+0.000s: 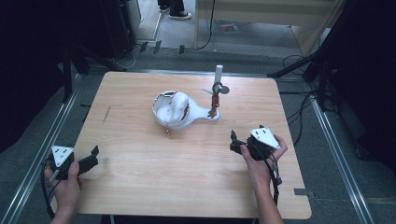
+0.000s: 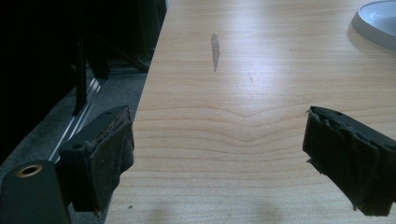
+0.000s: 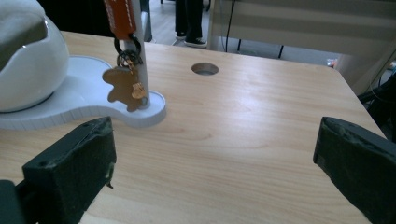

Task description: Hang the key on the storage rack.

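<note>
Hanging on the stand's post point(image 3: 140, 51), keyring point(image 3: 123, 84) sits ahead-left of right fingers point(image 3: 215, 172), spread wide, empty, aimed for reach. Left fingers point(image 2: 219, 163) likewise open, empty, parked well apart at surface point(image 1: 187, 158) edge.

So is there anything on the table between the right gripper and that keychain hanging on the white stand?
Nothing visible. The right gripper is open, and bare table lies between it and the keychain, which hangs on the post of the white stand.
</note>
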`<state>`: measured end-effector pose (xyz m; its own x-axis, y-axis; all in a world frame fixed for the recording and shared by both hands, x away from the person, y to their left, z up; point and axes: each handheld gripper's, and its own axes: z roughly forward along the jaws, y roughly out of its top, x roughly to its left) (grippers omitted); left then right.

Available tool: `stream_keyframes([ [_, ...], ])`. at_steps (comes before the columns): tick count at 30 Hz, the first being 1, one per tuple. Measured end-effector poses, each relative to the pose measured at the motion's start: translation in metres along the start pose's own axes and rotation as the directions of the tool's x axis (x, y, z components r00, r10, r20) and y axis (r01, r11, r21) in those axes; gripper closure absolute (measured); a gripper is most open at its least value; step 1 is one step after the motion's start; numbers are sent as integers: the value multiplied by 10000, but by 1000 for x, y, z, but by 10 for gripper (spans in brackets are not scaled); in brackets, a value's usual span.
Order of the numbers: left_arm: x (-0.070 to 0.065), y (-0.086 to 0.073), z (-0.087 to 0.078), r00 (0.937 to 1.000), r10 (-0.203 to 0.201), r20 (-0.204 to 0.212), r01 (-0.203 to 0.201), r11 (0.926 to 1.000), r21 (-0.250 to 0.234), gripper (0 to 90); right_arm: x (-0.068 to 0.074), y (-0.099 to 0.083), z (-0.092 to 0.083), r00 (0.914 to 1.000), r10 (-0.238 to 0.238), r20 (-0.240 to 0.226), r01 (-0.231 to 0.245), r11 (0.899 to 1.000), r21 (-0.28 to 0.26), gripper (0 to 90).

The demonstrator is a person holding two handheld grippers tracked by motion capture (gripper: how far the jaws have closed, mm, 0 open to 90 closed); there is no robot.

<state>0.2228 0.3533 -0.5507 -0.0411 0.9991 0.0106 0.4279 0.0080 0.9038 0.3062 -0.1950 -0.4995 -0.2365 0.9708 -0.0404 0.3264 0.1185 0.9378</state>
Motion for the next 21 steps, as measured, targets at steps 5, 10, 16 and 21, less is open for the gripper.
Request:
stream_keyframes([
  [5,0,0,0,10000,-8,-4,8,10000,-8,95,-9,-9,-8,9999,3,113,-5,9998,181,0],
  [10,0,0,0,10000,-16,-22,16,10000,-4,95,-22,-18,-16,9994,65,326,-73,9996,264,0],
  [16,0,0,0,10000,-16,-28,16,10000,-5,95,-37,-27,-27,9981,231,569,-247,9993,283,0],
  [21,1,0,0,10000,-22,-24,22,10000,1,95,-48,-33,-37,9967,311,747,-334,9990,304,0],
])
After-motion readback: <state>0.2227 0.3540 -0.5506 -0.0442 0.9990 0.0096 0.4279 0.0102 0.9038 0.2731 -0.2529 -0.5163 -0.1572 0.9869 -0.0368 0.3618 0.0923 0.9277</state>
